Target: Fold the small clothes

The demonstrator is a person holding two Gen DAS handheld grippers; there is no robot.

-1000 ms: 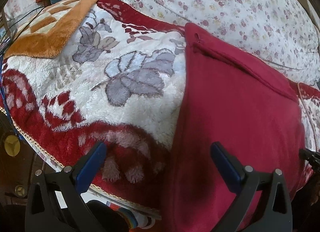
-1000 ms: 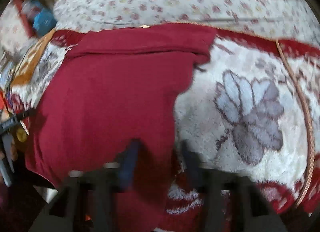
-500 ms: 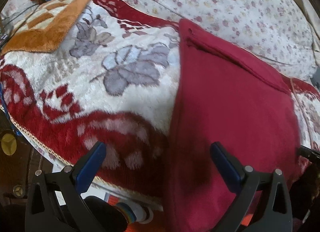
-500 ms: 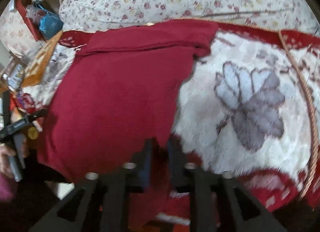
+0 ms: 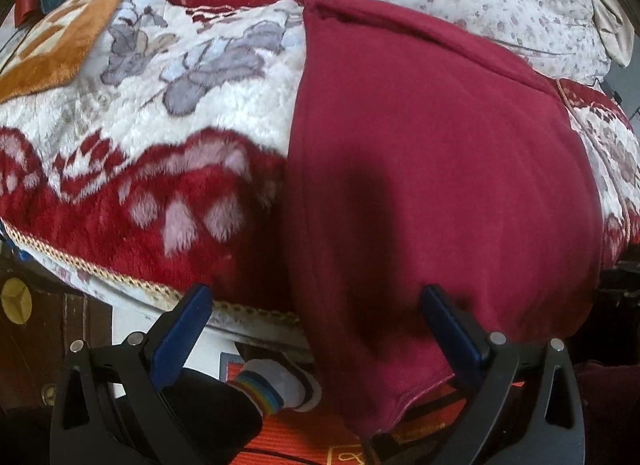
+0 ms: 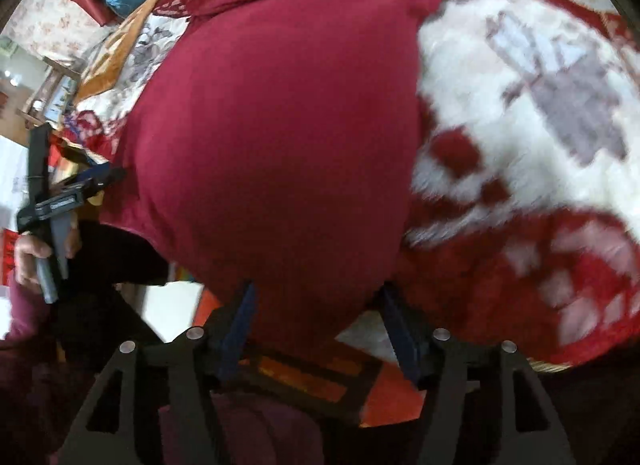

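Nearest, the right tongs [image 6: 316, 317] have just been opening, the dark red garment's [image 6: 280, 137] hanging hem between the spread jaws, unpressed. The left tongs [image 5: 316, 321] gape wide, empty. The garment lies on the plush floral blanket [image 5: 168, 113] covering the bed.

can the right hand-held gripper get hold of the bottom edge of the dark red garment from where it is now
Probably yes. The right hand-held gripper has just been opening, and the hanging lower edge of the dark red garment sits between its pads without being pinched. Nothing blocks it.
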